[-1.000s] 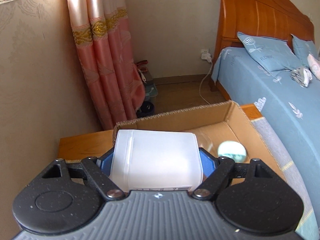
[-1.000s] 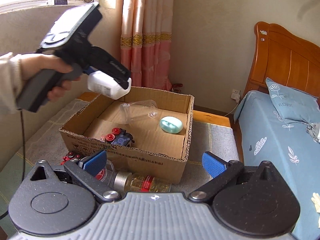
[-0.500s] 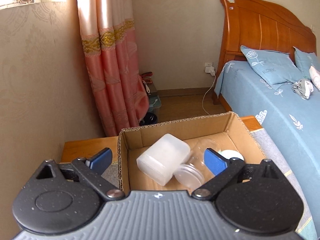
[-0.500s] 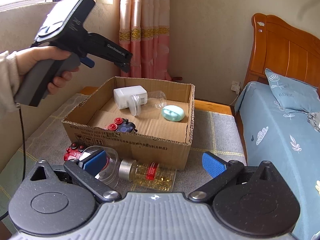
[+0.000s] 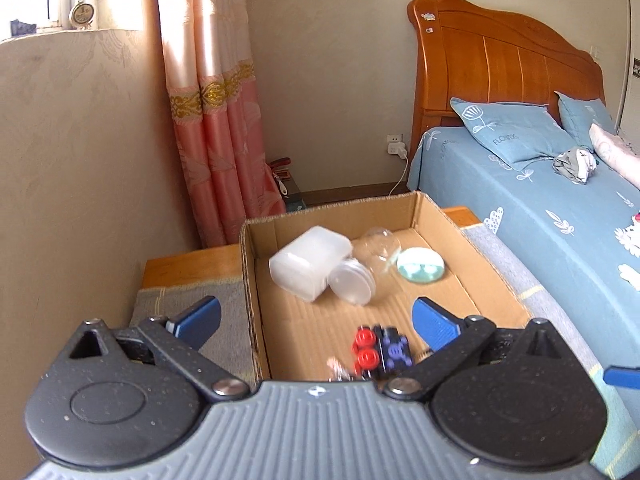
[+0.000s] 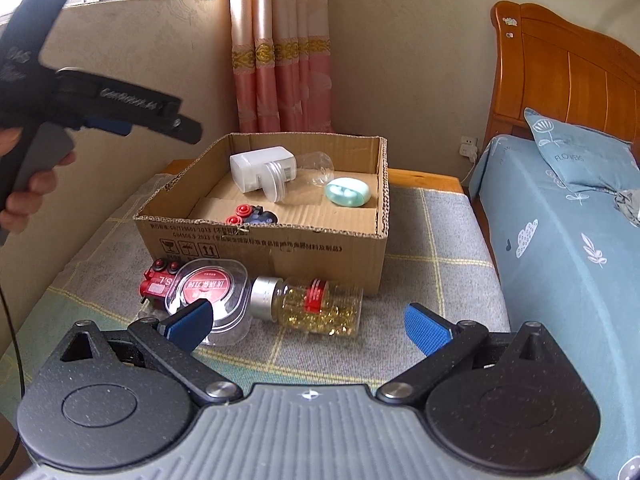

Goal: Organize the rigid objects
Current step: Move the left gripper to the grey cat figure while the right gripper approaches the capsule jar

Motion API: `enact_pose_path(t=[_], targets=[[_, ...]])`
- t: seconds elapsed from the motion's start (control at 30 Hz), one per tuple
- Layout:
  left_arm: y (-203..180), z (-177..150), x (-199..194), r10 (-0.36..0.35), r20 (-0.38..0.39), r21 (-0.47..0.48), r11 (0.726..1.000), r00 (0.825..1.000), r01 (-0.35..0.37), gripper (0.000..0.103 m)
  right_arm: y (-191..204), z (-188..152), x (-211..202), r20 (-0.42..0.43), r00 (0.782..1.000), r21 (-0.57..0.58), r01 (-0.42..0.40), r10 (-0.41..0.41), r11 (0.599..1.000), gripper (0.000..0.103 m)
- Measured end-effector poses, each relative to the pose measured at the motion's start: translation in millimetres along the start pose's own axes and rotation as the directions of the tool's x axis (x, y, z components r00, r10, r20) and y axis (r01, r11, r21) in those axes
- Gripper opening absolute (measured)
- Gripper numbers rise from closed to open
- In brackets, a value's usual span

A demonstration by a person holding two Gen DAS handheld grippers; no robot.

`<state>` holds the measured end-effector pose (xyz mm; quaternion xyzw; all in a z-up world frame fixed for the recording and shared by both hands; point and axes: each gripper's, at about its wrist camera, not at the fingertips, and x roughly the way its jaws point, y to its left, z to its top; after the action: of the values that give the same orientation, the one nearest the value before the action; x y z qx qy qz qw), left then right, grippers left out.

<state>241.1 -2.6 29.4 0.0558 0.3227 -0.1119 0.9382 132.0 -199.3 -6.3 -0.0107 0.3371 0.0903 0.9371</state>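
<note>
A cardboard box (image 6: 280, 240) (image 5: 250, 264) holds a white plastic bottle (image 6: 256, 166) (image 5: 308, 262), a clear jar (image 6: 304, 172) (image 5: 372, 264) lying on its side, a mint oval case (image 6: 347, 192) (image 5: 420, 266) and a dark toy with red wheels (image 6: 252, 215) (image 5: 380, 350). In front of the box lie a red toy (image 6: 154, 284), a clear round container with a red lid (image 6: 210, 292) and a bottle of yellow capsules (image 6: 308, 306). My left gripper (image 5: 316, 320) (image 6: 160, 122) is open and empty, above the box's left side. My right gripper (image 6: 310, 326) is open and empty, just short of the capsule bottle.
The box stands on a grey checked cloth (image 6: 432, 260) over a wooden table. A wall (image 5: 80, 160) and pink curtain (image 6: 280, 60) are to the left and behind. A bed (image 6: 560, 240) with blue bedding runs along the right.
My left gripper opened and let the white bottle drop into the box, then drew back and up. My right gripper rose slightly and stayed open.
</note>
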Motion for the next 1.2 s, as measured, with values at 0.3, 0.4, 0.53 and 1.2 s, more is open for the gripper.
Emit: enact_pose_path(t=[0.3,0.4,0.53,1.2], targets=[[-18,-66,-30,-0.003,-0.015,-0.003,1.000,1.000,0.003,0.102,-3,-33,10,-0.043,0.998,-0.008,0.048,-0.048,0.999,0.103],[-27,-90,-30,-0.038,-0.059,-0.007,0.999,0.998,0.038,0.102,-4,-48,19,-0.089,0.995,-0.014,0.052,-0.053,0.999,0.103],[-39,-116,-23,-0.058,-0.115,-0.005,0.998,0.992,0.057,0.102,-5,-62,26,-0.132,0.990,-0.014,0.049,-0.051,0.999,0.103],[4,-180,-28,-0.040,-0.197,-0.067,0.997,0.980,0.027,0.102,1,-84,39,-0.111,0.993,-0.060,0.027,-0.034,0.998,0.103]])
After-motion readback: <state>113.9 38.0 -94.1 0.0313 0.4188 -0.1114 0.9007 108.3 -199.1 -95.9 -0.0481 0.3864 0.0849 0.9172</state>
